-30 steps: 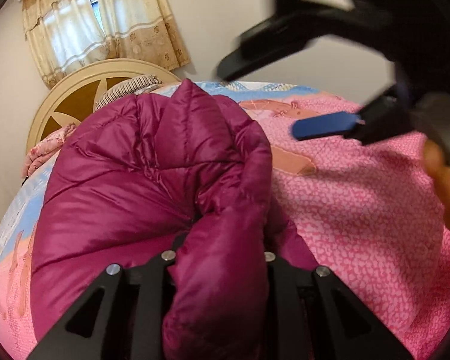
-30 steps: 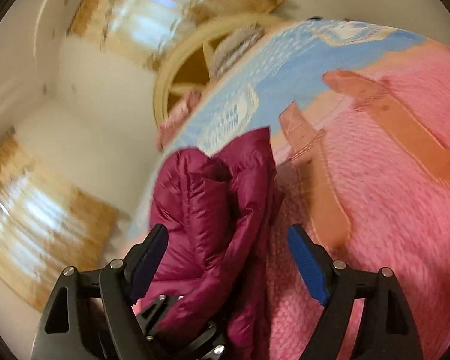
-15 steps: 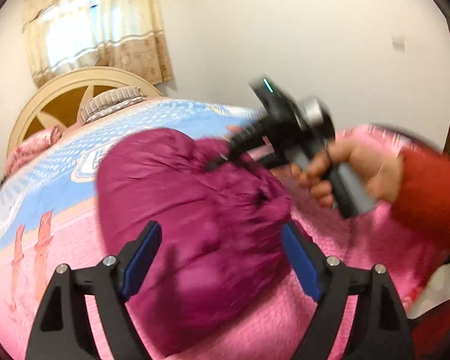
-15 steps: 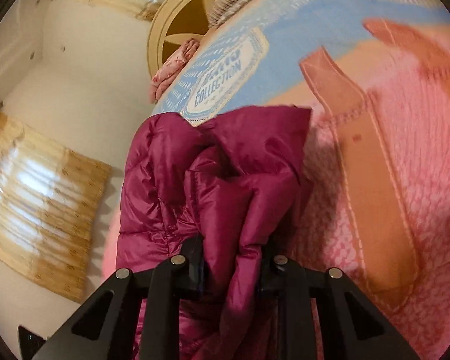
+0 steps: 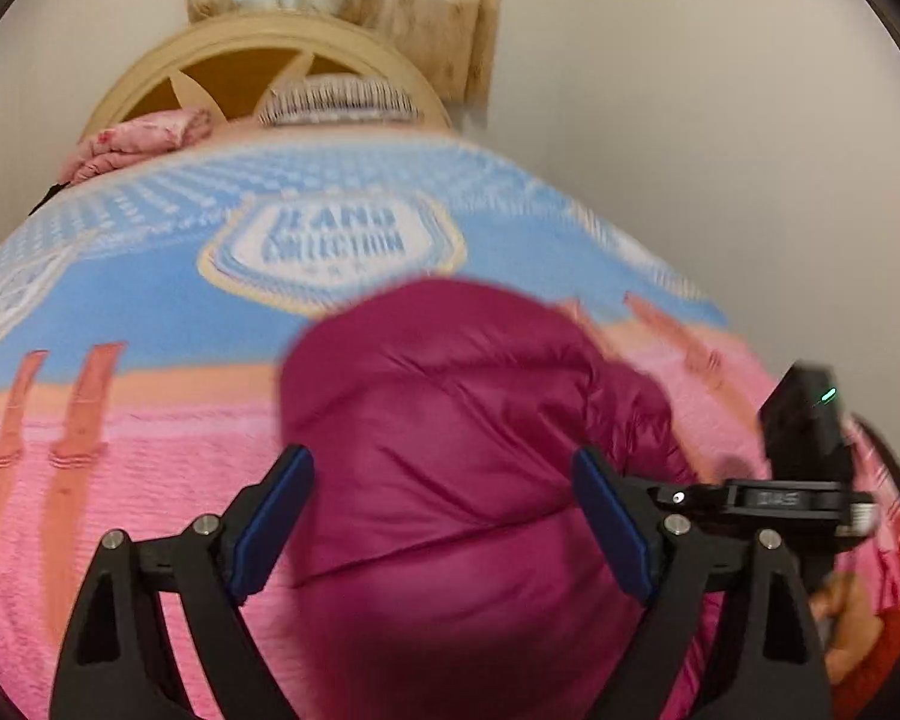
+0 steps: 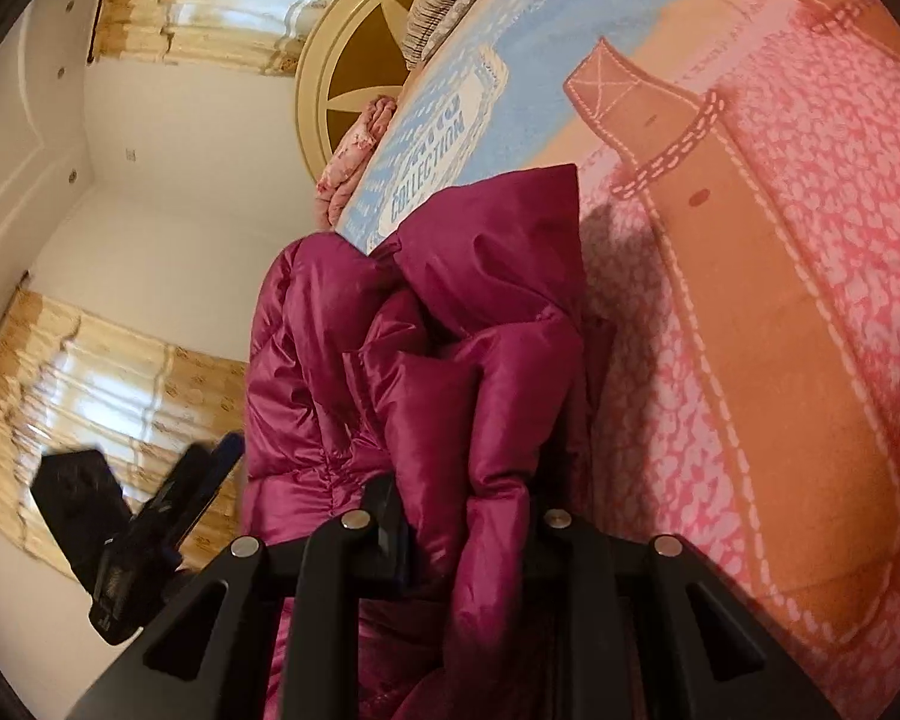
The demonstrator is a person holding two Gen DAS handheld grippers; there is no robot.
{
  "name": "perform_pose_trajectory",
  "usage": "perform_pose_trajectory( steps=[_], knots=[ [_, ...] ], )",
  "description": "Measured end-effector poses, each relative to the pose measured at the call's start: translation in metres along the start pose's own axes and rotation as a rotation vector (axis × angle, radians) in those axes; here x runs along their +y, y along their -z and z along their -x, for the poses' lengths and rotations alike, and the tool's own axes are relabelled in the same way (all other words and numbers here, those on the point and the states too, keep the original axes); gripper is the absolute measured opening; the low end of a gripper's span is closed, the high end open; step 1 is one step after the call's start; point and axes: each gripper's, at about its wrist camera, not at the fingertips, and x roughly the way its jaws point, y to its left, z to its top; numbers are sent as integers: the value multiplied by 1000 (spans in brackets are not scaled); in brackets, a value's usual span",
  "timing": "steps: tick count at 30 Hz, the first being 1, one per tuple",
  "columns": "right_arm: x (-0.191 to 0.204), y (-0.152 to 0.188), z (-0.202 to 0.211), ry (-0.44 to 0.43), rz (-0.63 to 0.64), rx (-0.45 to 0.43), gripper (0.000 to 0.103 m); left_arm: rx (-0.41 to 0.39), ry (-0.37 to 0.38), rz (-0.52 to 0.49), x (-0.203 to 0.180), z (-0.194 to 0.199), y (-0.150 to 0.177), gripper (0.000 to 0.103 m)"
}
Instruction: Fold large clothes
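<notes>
Bed (image 5: 120, 468) with pink-and-blue printed blanket (image 6: 810, 276) serves as the folding surface; headboard (image 5: 150, 78) and curtains at the far end. No containers in view, so nothing to log on contents.

Magenta puffer jacket (image 5: 450, 420) lies bunched near the middle of the blanket — mounded, not flat, so the fold looks partway at best.

Right gripper (image 6: 468, 540): clenched on a thick gathered fold of the jacket, fabric bulging out above the jaws. Judged purpose: to anchor or carry that edge while the other hand repositions.

Left gripper (image 5: 444, 516): jaws have just been opening and stand wide, the jacket showing between them but the blue pads (image 5: 270, 516) not pressing it — released, probably seeking a new hold.
</notes>
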Motion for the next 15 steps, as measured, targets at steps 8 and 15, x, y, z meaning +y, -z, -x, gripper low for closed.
perform_pose_trajectory(
  steps=[8,15],
  knots=[
    [9,-3,-6,21,42,31,19,43,-143,-79,-9,-22,7,95],
    [15,-12,-14,56,70,60,16,61,-207,-111,-14,-36,13,103]
  ],
)
